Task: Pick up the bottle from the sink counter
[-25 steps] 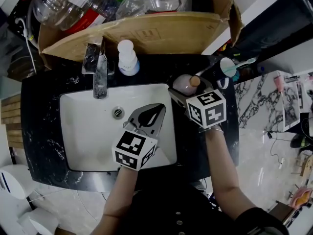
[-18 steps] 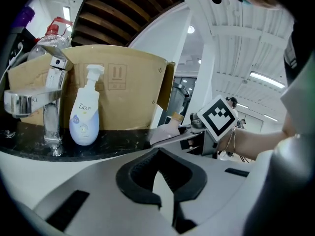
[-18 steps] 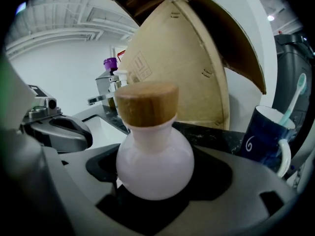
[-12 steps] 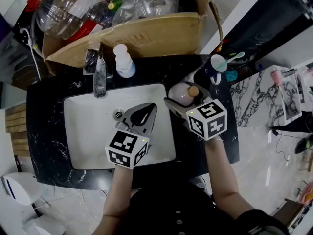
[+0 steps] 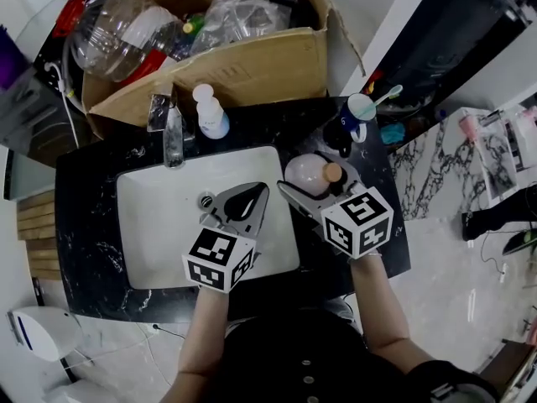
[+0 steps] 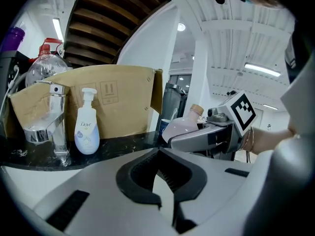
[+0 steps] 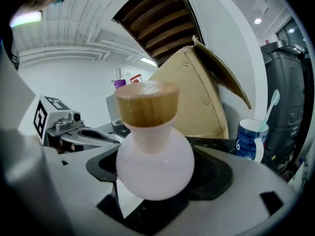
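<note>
Right gripper (image 5: 312,180) is clamped on the bottle (image 5: 302,171). Both jaws are around the round belly, and the right gripper view shows the bulb seated in the dark hollow between them. The bottle is at the counter's (image 5: 84,225) right side, just beside the sink (image 5: 151,225) rim. I can't tell if its base is off the stone yet.

Left gripper (image 5: 258,193) has its jaws together with nothing in them, and it hovers over the basin.

Handling, as a judgement:
- The bottle is a pale pink opaque sphere, smooth and a bit glossy, so probably glass or hard plastic. It is stiff, with no give.
- The curved, slick surface means the jaws could squeeze it out up or down.
- The best hold is at the widest part of the belly, or just above it under the short neck, so the bulb can't drop through.
- The cap (image 5: 333,173) is a tan cylinder, wood or cork by the look. It may only be pushed in, so don't lift by it.
- The fill level is hidden. It could be heavier than it looks, so lift upright.
- If it is glass, a drop on the stone counter would be bad.

Other things in view:
- The counter is black speckled stone and shiny.
- The sink is a white glazed rectangle.
- The tap (image 5: 172,137) is chrome.
- The soap pump (image 5: 210,116) is white plastic and stands near the tap.
- The box (image 5: 252,70) behind is brown cardboard.
- The blue mug (image 5: 357,112) holds a toothbrush and stands near the bottle, apart from it.
</note>
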Available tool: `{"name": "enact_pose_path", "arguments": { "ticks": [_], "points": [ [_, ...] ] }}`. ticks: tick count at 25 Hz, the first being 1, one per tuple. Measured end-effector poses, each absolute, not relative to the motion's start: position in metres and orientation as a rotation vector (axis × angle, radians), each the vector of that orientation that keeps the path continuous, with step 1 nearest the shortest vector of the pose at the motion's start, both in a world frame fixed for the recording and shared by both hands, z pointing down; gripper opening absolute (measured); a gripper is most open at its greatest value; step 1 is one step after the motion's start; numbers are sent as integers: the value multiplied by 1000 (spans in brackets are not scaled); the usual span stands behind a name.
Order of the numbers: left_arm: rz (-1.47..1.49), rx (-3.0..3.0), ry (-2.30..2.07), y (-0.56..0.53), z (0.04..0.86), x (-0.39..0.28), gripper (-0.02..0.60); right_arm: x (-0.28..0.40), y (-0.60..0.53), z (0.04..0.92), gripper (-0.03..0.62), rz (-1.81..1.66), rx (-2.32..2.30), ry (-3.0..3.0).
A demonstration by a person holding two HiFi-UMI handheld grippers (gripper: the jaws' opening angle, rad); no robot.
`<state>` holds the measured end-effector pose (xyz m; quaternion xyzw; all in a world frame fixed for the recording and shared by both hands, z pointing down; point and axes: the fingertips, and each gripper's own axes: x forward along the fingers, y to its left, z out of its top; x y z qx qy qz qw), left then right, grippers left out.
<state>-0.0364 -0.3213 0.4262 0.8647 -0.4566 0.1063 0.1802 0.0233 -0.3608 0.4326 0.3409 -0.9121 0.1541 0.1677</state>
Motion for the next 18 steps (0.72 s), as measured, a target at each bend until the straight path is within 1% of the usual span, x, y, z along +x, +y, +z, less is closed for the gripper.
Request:
{"name": "enact_pose_path", "arguments": {
  "ticks": [4, 9, 18],
  "points": [
    [313, 2466, -1277, -313, 420, -27, 17, 27, -353, 414, 405, 440, 1001, -2646],
    [326, 2484, -1287, -305, 413, -25, 18, 29, -345, 394, 405, 337, 998, -2666],
    [298, 2527, -1309, -302, 388, -25, 18, 26, -333, 361, 405, 264, 1007, -2730]
  ]
}}
